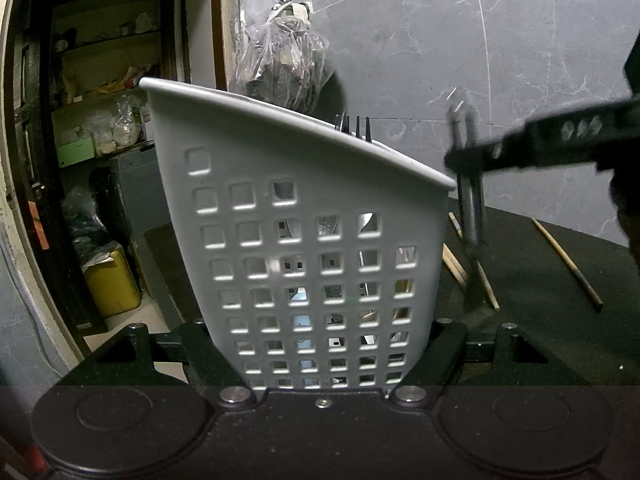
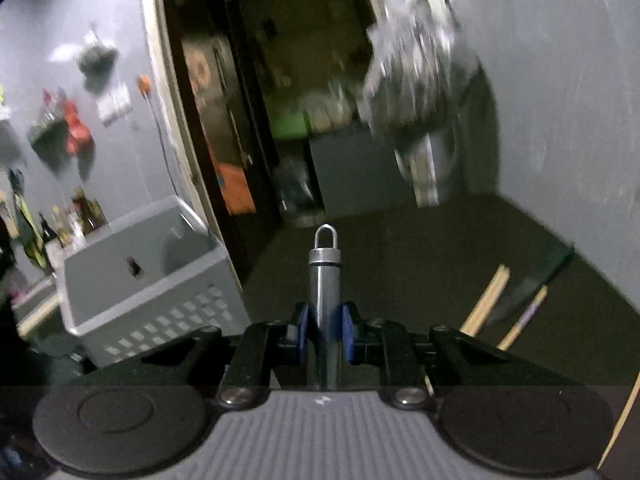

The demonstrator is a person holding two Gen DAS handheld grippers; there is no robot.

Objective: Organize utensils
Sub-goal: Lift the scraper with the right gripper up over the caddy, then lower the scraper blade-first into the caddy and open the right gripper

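My left gripper (image 1: 324, 344) is shut on the white perforated utensil basket (image 1: 304, 216), which fills the left wrist view; fork tines (image 1: 354, 126) stick up over its rim. My right gripper (image 2: 325, 330) is shut on a steel utensil handle (image 2: 323, 280) with a hanging loop at its end. In the left wrist view the right gripper (image 1: 464, 158) holds that utensil (image 1: 470, 208) upright just right of the basket's rim. The basket also shows in the right wrist view (image 2: 140, 276), to the lower left. Wooden chopsticks (image 1: 566, 264) lie on the dark table.
More chopsticks (image 2: 486, 304) and a dark knife (image 2: 528, 284) lie on the dark table (image 2: 400, 248) to the right. A plastic bag (image 1: 280, 60) hangs from a wall tap behind the basket. A doorway with shelves (image 1: 104, 92) is at the left.
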